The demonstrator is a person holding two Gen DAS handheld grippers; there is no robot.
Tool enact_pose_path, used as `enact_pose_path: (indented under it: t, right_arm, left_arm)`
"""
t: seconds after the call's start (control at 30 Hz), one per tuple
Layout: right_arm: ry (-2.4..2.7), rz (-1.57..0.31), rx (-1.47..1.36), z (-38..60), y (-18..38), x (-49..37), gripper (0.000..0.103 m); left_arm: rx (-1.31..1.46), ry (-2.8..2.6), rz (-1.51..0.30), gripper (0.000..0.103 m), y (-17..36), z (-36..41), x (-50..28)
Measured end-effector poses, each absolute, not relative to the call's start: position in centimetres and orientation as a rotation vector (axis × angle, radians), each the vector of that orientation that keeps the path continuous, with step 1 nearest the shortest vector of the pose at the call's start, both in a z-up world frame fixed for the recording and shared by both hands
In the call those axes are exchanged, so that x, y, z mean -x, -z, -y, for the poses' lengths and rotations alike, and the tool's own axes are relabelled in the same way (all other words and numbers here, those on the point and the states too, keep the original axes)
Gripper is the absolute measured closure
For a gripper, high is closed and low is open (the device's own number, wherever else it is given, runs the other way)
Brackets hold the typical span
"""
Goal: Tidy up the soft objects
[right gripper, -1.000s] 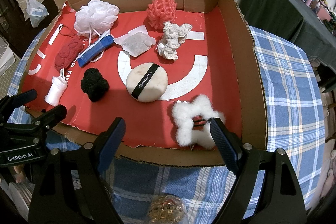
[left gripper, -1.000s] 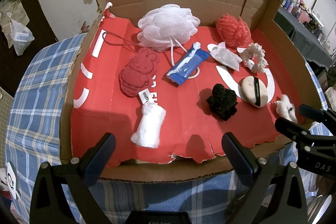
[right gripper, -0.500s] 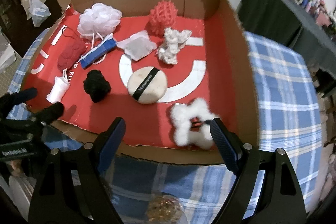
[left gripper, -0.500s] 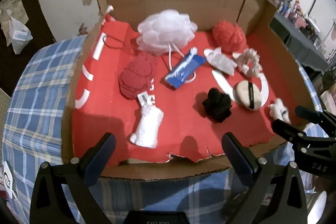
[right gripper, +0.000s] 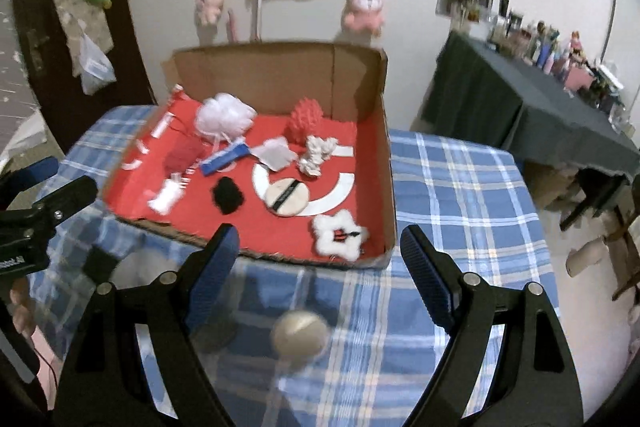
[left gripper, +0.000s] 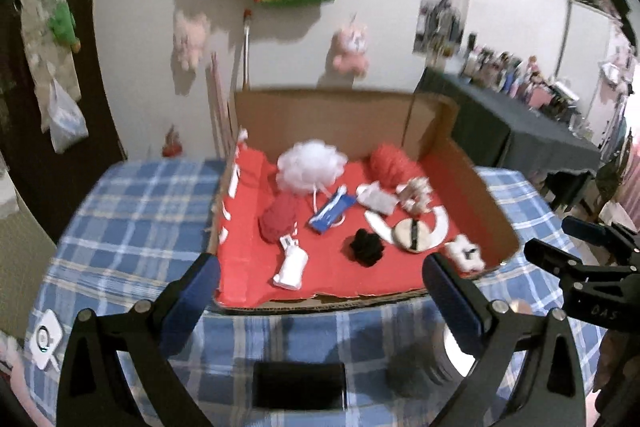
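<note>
Since the earlier frames both grippers had drawn back and up from the shallow cardboard box (left gripper: 476, 179) (right gripper: 390, 163), so the whole red-lined tray and the blue plaid tablecloth (left gripper: 132, 211) (right gripper: 452, 187) now showed. The box sat on that cloth with the soft objects spread over its red floor. There was one of each, ten in all: a white mesh bath pouf (left gripper: 311, 166) (right gripper: 225, 118) at the back, a coral knobbly sponge ball (left gripper: 390, 161) (right gripper: 306, 117) beside it, a red knitted piece (left gripper: 278, 217) (right gripper: 182, 157), a blue-and-white flat packet (left gripper: 332, 213) (right gripper: 224, 159), a pale translucent pouch (left gripper: 376, 199) (right gripper: 276, 155), a cream ruffled scrunchie (left gripper: 416, 195) (right gripper: 318, 155), a black fuzzy pom-pom (left gripper: 366, 247) (right gripper: 227, 195), a round beige powder puff with a black band (left gripper: 412, 234) (right gripper: 287, 198), a white rolled cloth (left gripper: 291, 265) (right gripper: 166, 197) and a white fluffy star-shaped clip (left gripper: 464, 255) (right gripper: 340, 235) near the front right corner. The left gripper (left gripper: 320, 291) and the right gripper (right gripper: 320, 261) hung over the cloth before the box, jaws spread wide, holding and touching nothing.
</note>
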State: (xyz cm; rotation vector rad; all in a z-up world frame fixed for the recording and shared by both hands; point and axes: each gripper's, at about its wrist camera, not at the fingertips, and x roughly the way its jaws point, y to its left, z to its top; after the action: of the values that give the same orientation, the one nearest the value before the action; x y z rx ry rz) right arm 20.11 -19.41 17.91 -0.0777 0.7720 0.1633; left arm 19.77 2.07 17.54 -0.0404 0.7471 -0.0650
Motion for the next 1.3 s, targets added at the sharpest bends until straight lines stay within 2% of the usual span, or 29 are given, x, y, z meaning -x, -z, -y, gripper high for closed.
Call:
enact_pose_path:
  t: [0.23,0.4,0.57,0.83,1.03,1.3]
  right_arm:
    - [-0.183,-0.609,0.072,18.9,-18.3,-11.8,0.006]
    - [-0.178,-0.593,0.083,18.7,-15.7,-8.1,0.005]
    - [-0.171,-0.682,0.042,18.9,-11.2,-7.7,0.005]
    - [-0.114,-0.816,0.044,19.2,-5.3,-9.5,0.005]
    - [-0.061,-0.876,0.038,20.1,-3.2,-10.8,0.005]
    - [-0.042,-0.866,0.031,20.2,-2.7,-10.6,0.004]
  left_arm:
    - [-0.019,0.094,-0.567,0.0,-18.9,-0.5,-12.2]
    - [-0.016,0.122,-0.518,0.0,-17.3,0.1,-8.0]
    - [0.025,0.166,-0.585,0.0,-13.9,0.3,-6.5]
    - [0.021,0.143,-0.772,0.0,-7.0,0.7,-8.1]
    - [0.042,0.113,-0.878,0.0,-3.8,0.5,-9.6]
    - [-0.027,0.05,-0.881,0.0,-3.0,1.1,-9.7]
